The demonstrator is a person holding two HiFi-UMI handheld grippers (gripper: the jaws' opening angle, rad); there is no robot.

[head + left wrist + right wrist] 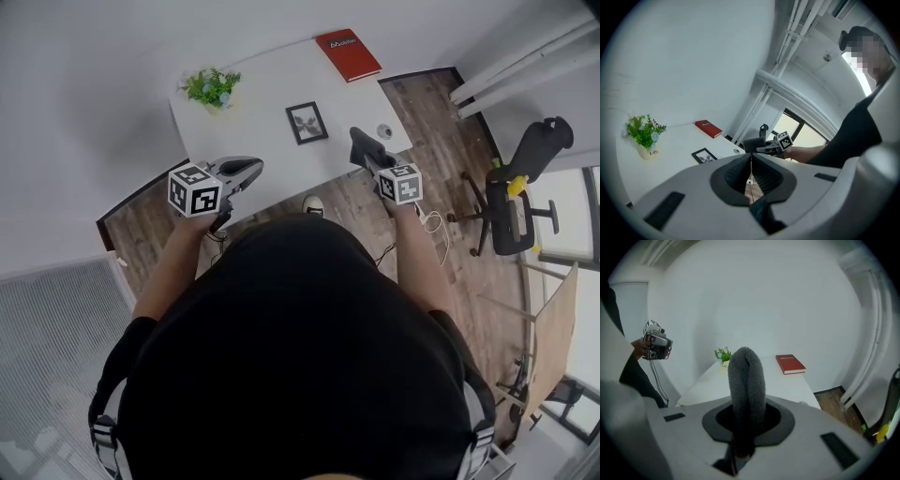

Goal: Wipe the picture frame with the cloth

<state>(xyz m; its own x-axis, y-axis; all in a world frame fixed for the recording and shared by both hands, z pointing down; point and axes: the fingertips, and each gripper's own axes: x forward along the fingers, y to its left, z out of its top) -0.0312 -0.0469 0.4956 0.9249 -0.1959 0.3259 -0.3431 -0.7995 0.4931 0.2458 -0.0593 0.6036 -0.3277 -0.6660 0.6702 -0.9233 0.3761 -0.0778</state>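
The picture frame (307,122) lies flat near the middle of the white table (262,89), with nothing touching it. It has a dark border, and the print inside looks like a butterfly. From the frame, a small potted plant (211,88) stands at about 10 o'clock near the table's far left corner. A red book (348,54) lies at about 1 o'clock on the far right corner. A small round object (384,131) sits at about 3 o'clock close to the right edge; it is too small to identify.

Both grippers are held in the air on the near side of the table, well apart from the frame. The right gripper (368,153) is at about 5 o'clock from the frame. Its jaws are clamped on a grey cloth (746,380), which is folded into a thick loop that sticks out past the jaw tips. The left gripper (247,172) is at about 7 o'clock from the frame. Its jaws are pressed together with nothing between them.

A black office chair (525,187) stands on the wooden floor (441,122), at about 3 o'clock in the head view.
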